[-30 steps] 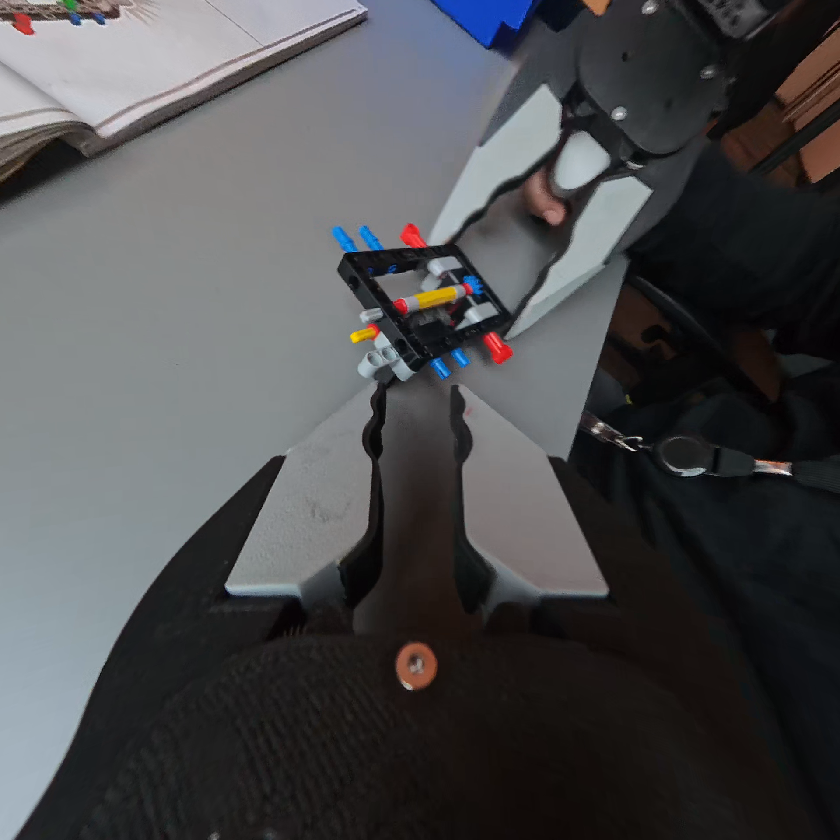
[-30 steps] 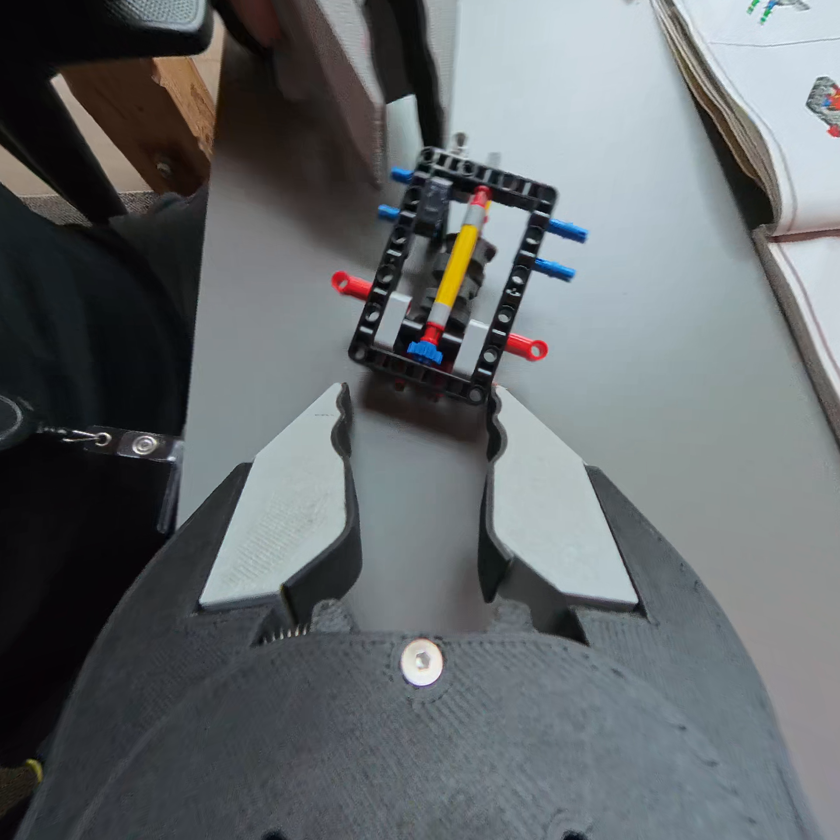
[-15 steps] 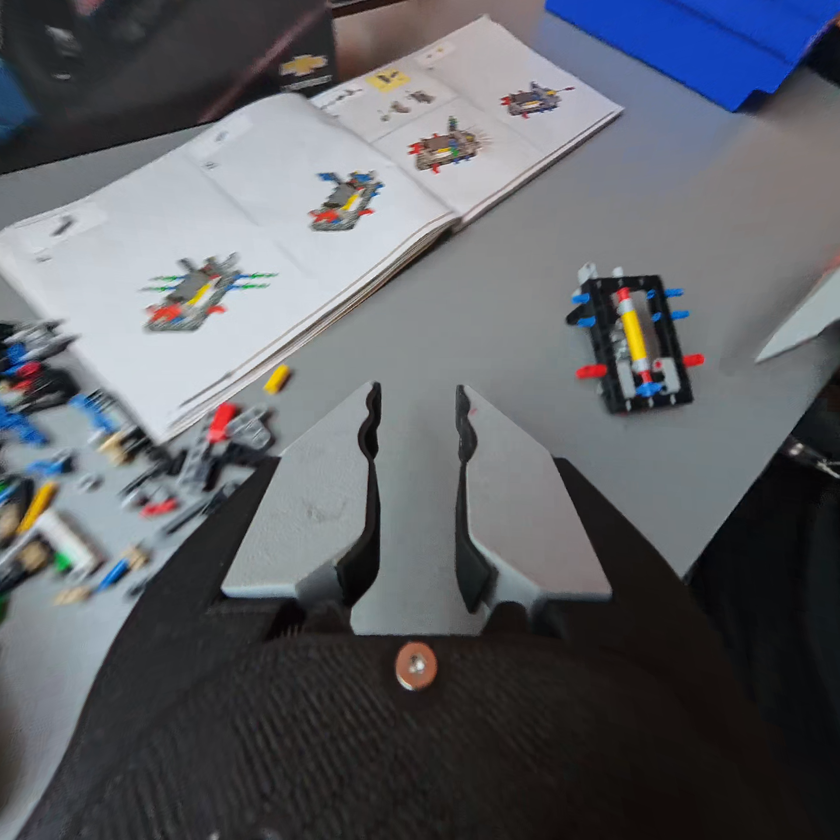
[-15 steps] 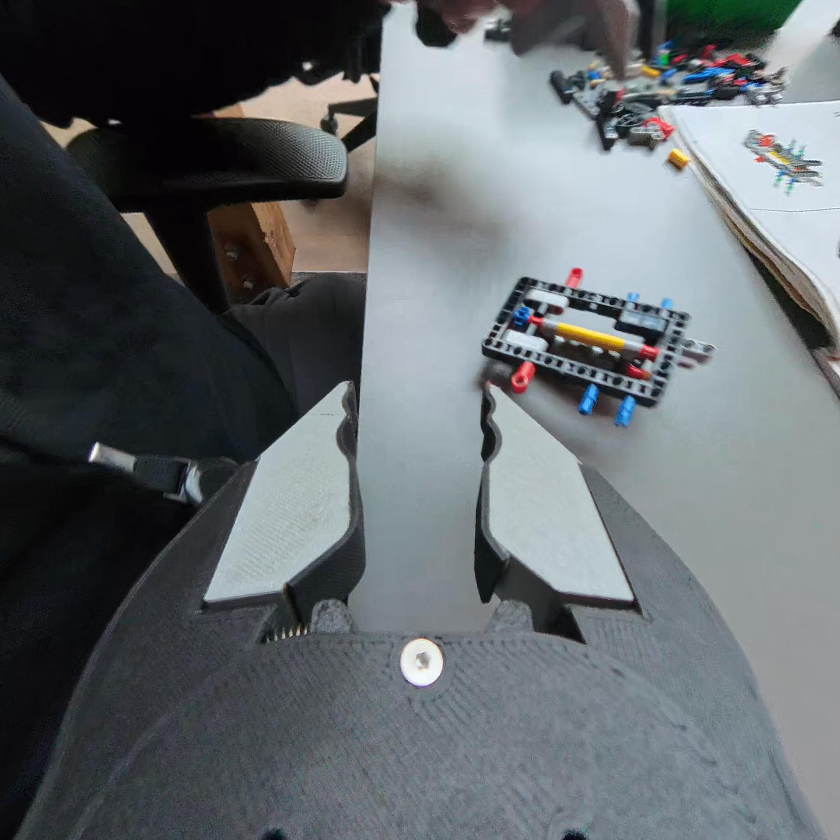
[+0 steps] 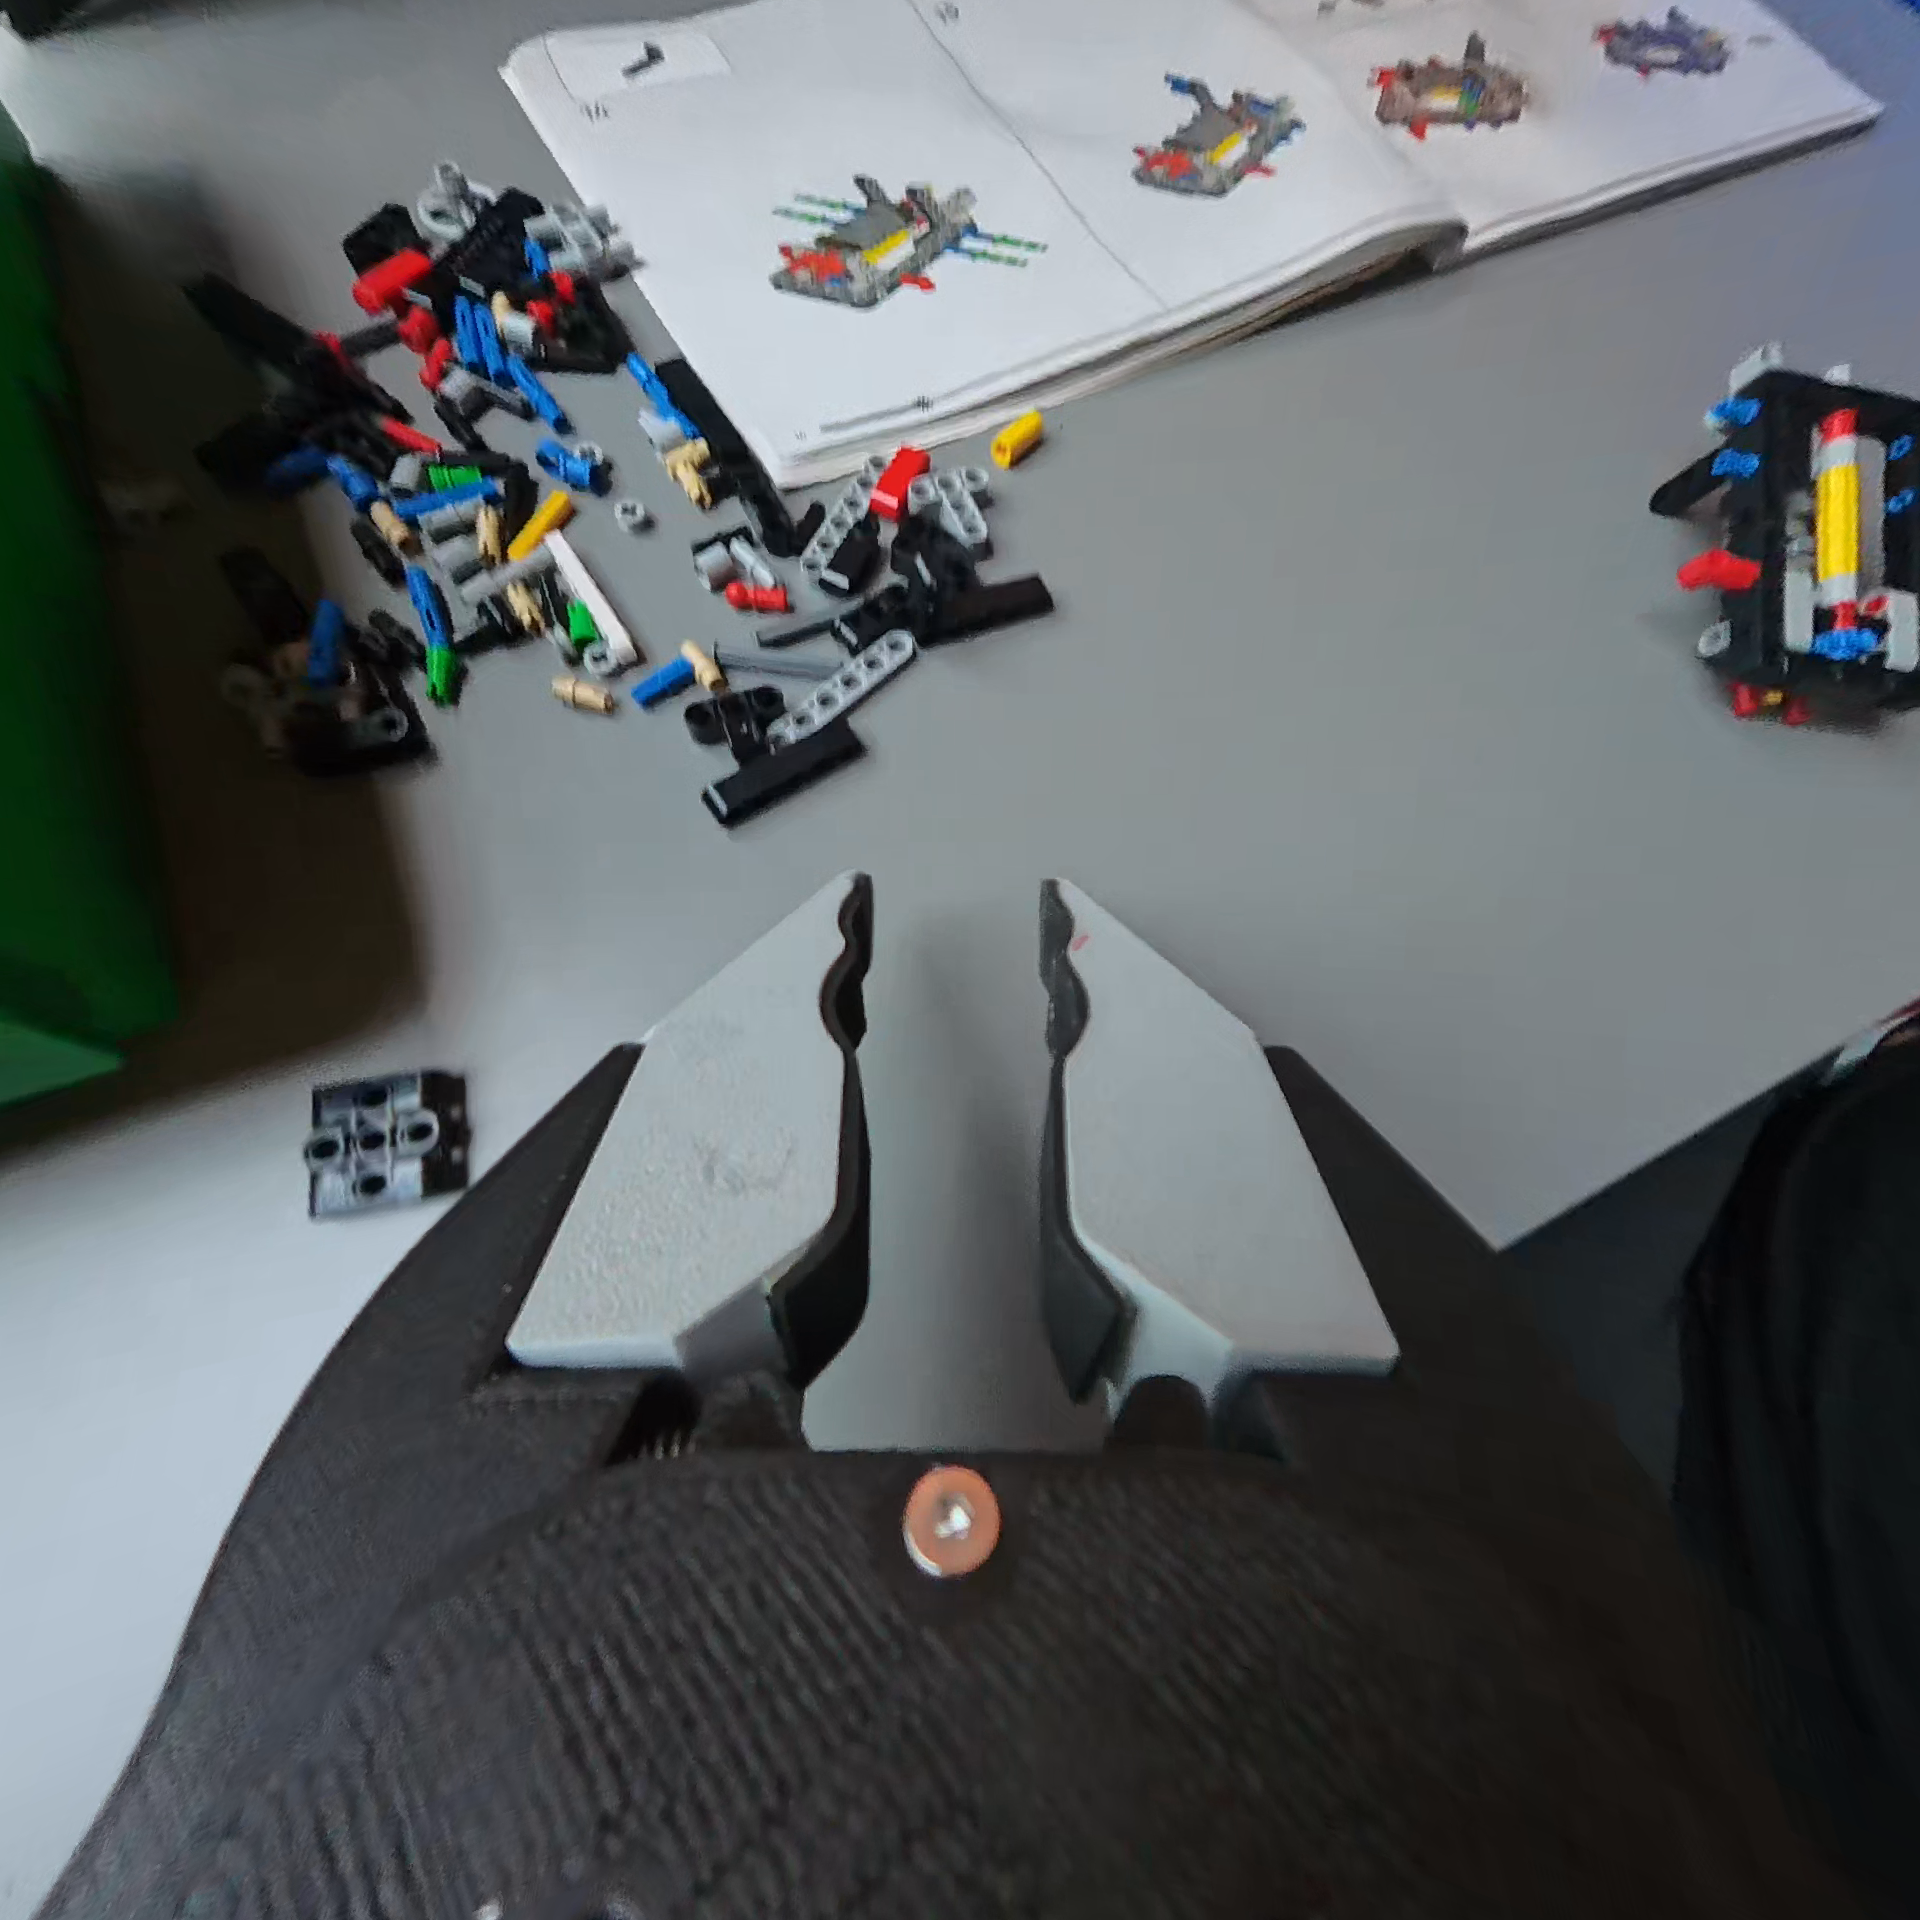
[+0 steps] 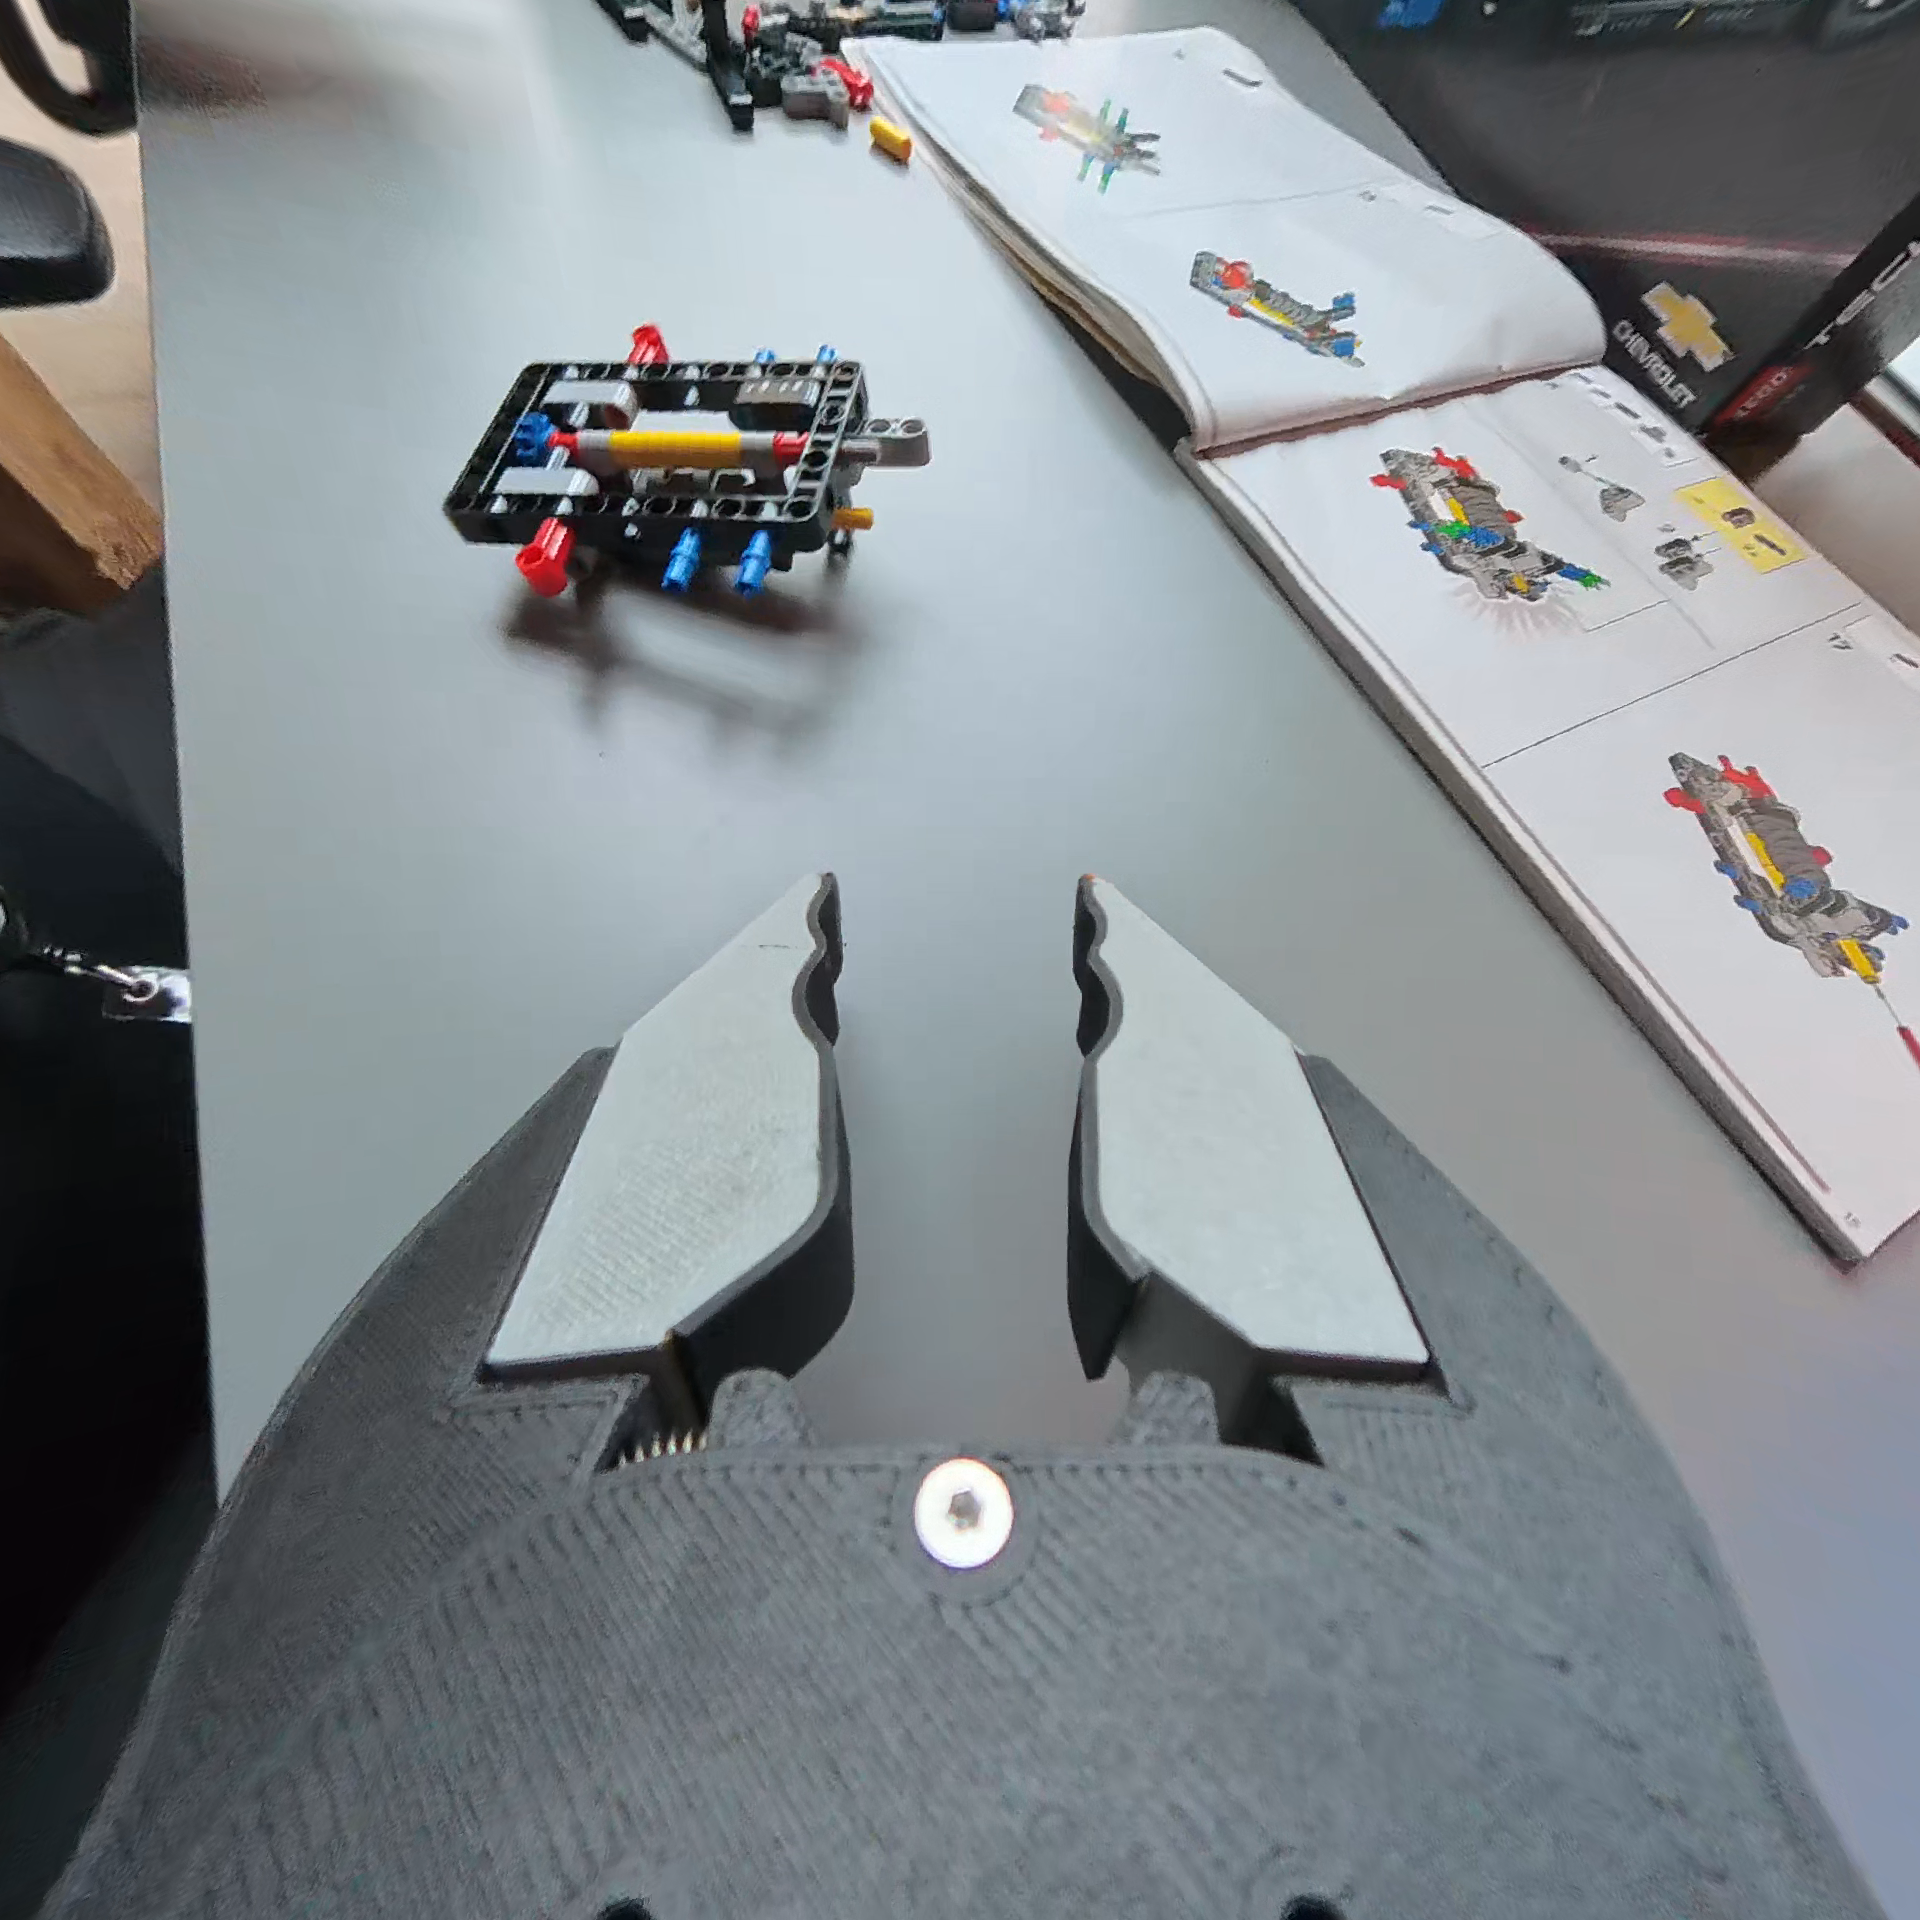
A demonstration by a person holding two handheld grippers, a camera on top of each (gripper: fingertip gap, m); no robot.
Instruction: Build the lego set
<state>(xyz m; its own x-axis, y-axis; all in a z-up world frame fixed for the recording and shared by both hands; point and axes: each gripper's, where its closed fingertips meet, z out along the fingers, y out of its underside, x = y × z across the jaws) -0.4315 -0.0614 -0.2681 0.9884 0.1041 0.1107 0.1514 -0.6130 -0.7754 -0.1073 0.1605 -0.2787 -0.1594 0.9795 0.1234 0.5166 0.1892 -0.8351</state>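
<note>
On the grey table (image 5: 1299, 831), the open white instruction booklet (image 5: 1039, 187) borders a scattered heap of small loose plastic pieces (image 5: 540, 499); the half-built black rectangular frame with its yellow axle (image 6: 675, 457) sits apart. My left gripper (image 5: 951, 904) and right gripper (image 6: 951, 904) both hang spread and empty, so I judge I'm between steps. Next I must pick the booklet's called-for piece from the heap.

Left claw (image 5: 956, 904) parted, empty, hovering level. Right claw (image 6: 954, 904) spread a little wider, likewise empty. Neither touching anything.

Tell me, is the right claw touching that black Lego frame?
Apart. The right wrist view shows bare table between the open right claw and the black Lego frame.
</note>
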